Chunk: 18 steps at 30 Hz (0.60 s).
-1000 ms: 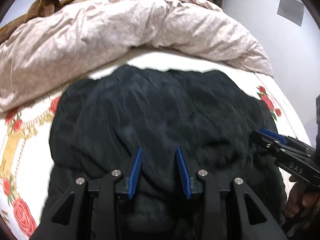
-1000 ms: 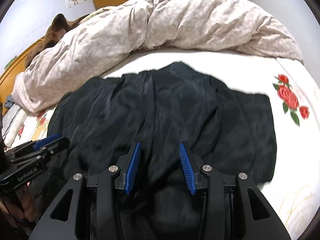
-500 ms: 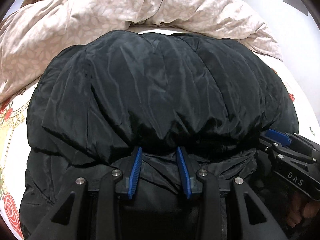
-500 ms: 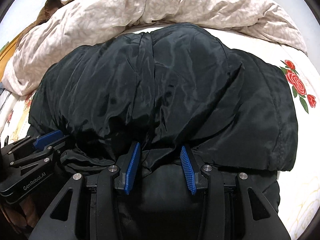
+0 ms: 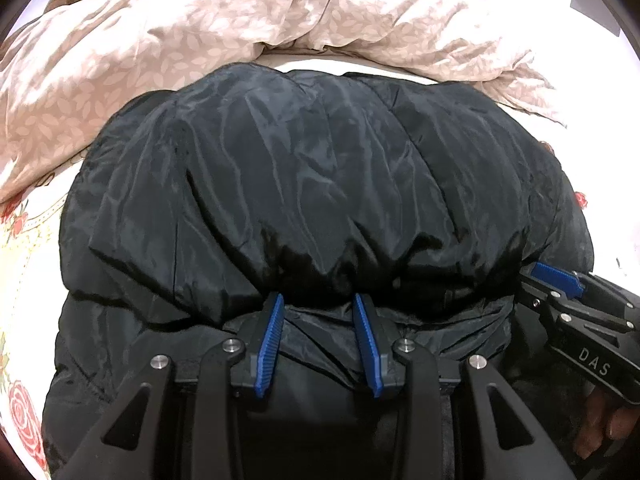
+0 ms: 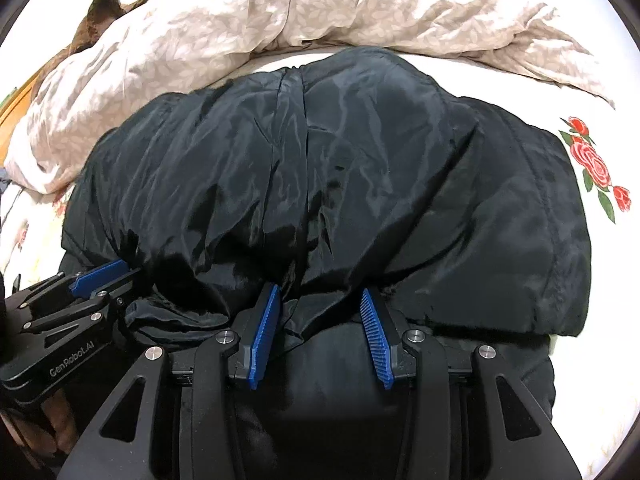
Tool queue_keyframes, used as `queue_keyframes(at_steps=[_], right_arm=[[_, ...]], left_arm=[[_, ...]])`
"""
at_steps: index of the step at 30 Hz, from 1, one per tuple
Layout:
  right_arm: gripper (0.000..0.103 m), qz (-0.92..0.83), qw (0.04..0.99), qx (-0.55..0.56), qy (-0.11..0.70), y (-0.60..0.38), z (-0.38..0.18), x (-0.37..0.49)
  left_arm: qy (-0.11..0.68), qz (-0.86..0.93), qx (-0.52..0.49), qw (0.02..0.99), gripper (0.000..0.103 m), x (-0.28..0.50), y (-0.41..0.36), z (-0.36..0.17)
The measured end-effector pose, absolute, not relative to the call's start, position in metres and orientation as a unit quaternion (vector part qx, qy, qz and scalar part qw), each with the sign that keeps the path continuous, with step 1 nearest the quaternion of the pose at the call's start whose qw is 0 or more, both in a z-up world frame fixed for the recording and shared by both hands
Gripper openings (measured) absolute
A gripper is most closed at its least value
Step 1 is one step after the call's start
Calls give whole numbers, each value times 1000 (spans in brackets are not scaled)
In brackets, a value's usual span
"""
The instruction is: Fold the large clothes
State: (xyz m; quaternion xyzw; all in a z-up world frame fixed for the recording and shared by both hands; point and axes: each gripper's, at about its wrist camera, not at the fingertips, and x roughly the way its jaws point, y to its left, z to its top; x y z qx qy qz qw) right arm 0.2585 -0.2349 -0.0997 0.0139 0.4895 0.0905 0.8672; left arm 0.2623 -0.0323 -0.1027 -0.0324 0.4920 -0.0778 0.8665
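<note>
A large black padded jacket [image 5: 312,184] lies on the bed, its far part folded back toward me in a puffy layer; it also fills the right wrist view [image 6: 340,184]. My left gripper [image 5: 318,300] has its jaws apart at the near edge of that folded layer, the fabric bunched between the blue pads. My right gripper [image 6: 320,296] stands the same way, jaws apart with fabric between them. The right gripper shows at the right of the left wrist view [image 5: 560,284]; the left gripper shows at the left of the right wrist view [image 6: 100,272].
A crumpled beige duvet [image 5: 240,20] is piled across the far side of the bed. The white sheet with red roses [image 6: 592,164] shows on both sides of the jacket. A brown blanket [image 6: 100,8] lies at the far left.
The jacket's far part has been pulled back over the near part, from lying flat to a puffy double layer. Both grippers have stayed at its near edge with jaws apart.
</note>
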Motion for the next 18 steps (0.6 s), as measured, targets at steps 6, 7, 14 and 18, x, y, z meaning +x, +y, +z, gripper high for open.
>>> queue_keyframes(at_steps=[6, 7, 14, 18], right_arm=[[43, 85, 879, 13, 470, -244, -72, 233], [43, 85, 880, 14, 467, -247, -68, 229], [43, 82, 896, 24, 436, -270, -31, 172], [43, 81, 903, 32, 422, -279, -14, 138]], left_arm=[[482, -79, -29, 872, 38, 238, -31, -76], [479, -80, -28, 874, 38, 232, -30, -71], [462, -81, -18, 883, 38, 180, -34, -36], [450, -84, -11, 889, 38, 145, -37, -17]])
